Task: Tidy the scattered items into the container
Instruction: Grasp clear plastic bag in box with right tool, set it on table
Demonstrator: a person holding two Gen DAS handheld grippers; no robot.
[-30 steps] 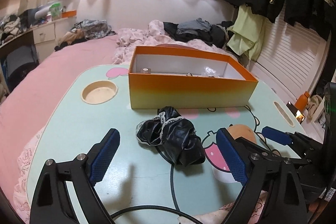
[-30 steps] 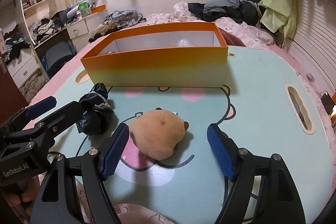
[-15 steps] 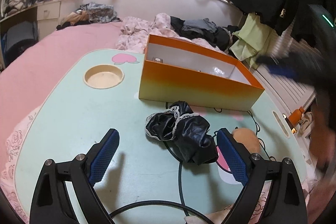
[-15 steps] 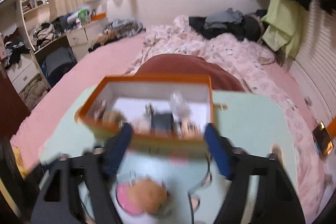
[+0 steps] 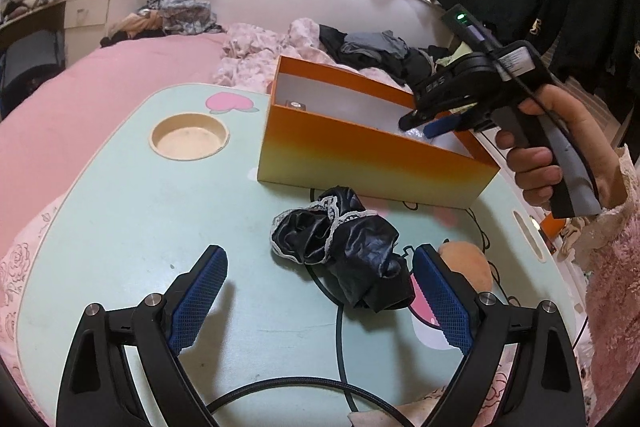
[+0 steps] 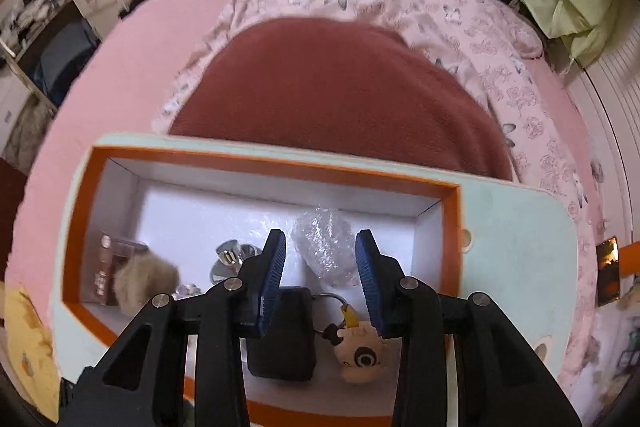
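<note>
An orange box [image 5: 372, 163] stands on the mint lap table [image 5: 120, 195]. A crumpled black lace-trimmed cloth [image 5: 340, 247] lies in front of it, between the fingers of my open, empty left gripper [image 5: 320, 291]. A tan plush ball [image 5: 466, 263] lies just right of the cloth. My right gripper [image 6: 320, 263] hovers over the box [image 6: 80, 227], partly open and empty; it also shows in the left wrist view [image 5: 436, 119]. Below it in the box lie a bubble-wrap wad [image 6: 324, 251], a black case [image 6: 280, 335], a panda keychain [image 6: 360, 355], a fur pompom [image 6: 146, 279] and a metal piece [image 6: 228, 259].
A round cup recess [image 5: 190, 141] sits at the table's far left. A black cable [image 5: 340, 327] runs across the table under the cloth. The table rests on a pink bed [image 5: 100, 87] with a dark red cushion [image 6: 340, 99] behind the box.
My right gripper has lifted off the table from around the tan plush ball and moved over the box, narrowing its jaws. The ball stayed on the table. My left gripper edged toward the cloth.
</note>
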